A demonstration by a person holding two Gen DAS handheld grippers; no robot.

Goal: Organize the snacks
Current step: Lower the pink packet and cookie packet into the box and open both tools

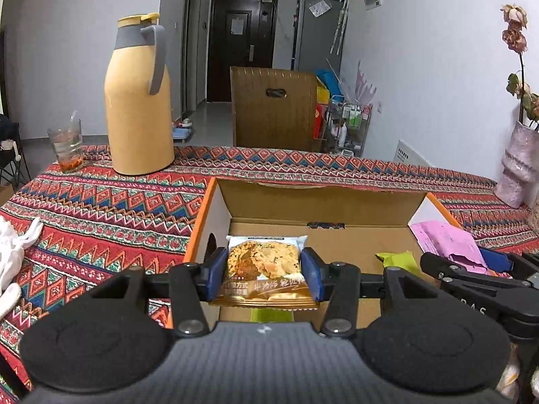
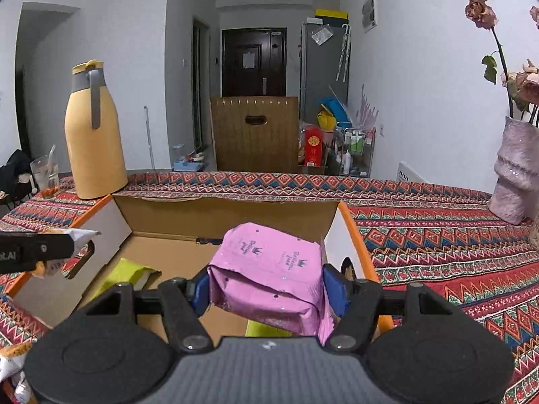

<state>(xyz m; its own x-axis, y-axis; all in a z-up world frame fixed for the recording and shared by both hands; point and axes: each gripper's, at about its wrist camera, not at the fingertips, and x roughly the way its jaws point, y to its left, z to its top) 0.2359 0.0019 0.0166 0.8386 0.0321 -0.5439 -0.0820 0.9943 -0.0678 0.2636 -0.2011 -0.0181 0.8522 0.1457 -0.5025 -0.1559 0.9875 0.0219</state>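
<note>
My left gripper (image 1: 263,271) is shut on a brown cookie packet (image 1: 263,266) and holds it above the left part of an open cardboard box (image 1: 320,202). My right gripper (image 2: 267,286) is shut on a pink snack packet (image 2: 269,269) above the right part of the same box (image 2: 225,212). A green packet (image 2: 126,271) lies on the box floor; it also shows in the left wrist view (image 1: 397,260). The right gripper with the pink packet (image 1: 448,244) shows at the right of the left wrist view. The left gripper's finger (image 2: 37,249) shows at the left of the right wrist view.
A yellow thermos jug (image 1: 138,101) and a glass (image 1: 66,146) stand on the patterned tablecloth (image 1: 101,208) behind the box at left. A pink vase (image 2: 513,175) with dried flowers stands at right. White cloth (image 1: 13,252) lies at the left edge. More snack packets (image 2: 13,360) lie near left.
</note>
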